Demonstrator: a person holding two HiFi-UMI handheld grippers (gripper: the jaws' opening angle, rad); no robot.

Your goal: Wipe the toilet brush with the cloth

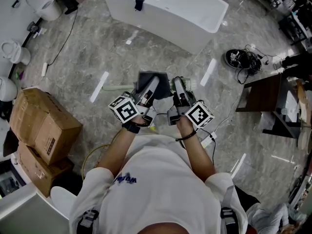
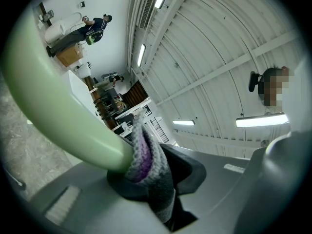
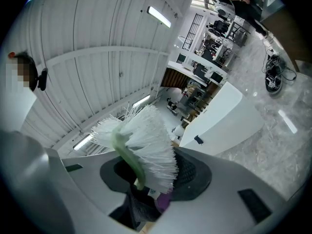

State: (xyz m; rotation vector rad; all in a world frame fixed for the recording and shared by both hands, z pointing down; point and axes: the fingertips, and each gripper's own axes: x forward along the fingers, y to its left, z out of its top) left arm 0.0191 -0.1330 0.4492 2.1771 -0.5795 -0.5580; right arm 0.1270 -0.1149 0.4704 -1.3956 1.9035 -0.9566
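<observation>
- Looking down from the head view, both grippers are held close together over the grey marbled floor point(image 1: 63, 67). Their tips overlap a dark cloth point(image 1: 147, 80), so contact cannot be read from this angle.
- Toilet brush point(image 1: 115, 87): only the pale green handle shows clearly in the head view, running out to the left of the cloth. The bristle end is mostly hidden behind the right gripper.
- Left gripper view: the handle point(image 2: 58, 106) is close to the lens and blurred, filling the left side, with its far end cut off by the frame edge. Its near end disappears into the cloth point(image 2: 146, 155), a grey and purple knit.
- Right gripper view: the white bristle head point(image 3: 146, 143) stands just above the pads. The green stem drops out of sight between them. Only a scrap of cloth point(image 3: 139, 208) shows at the bottom, and how far it wraps is unclear.
- Left gripper point(image 1: 155, 85) point(image 2: 146, 179): jaws clenched on the bunched cloth, which is pressed against the handle where it enters the pads.
- Right gripper point(image 1: 178, 85) point(image 3: 146, 189): jaws drawn tight on the brush stem just under the bristles.
- Surroundings: a white bathtub point(image 1: 165, 9) lies well beyond the grippers, and cardboard boxes point(image 1: 41, 130) sit on the person's left.
</observation>
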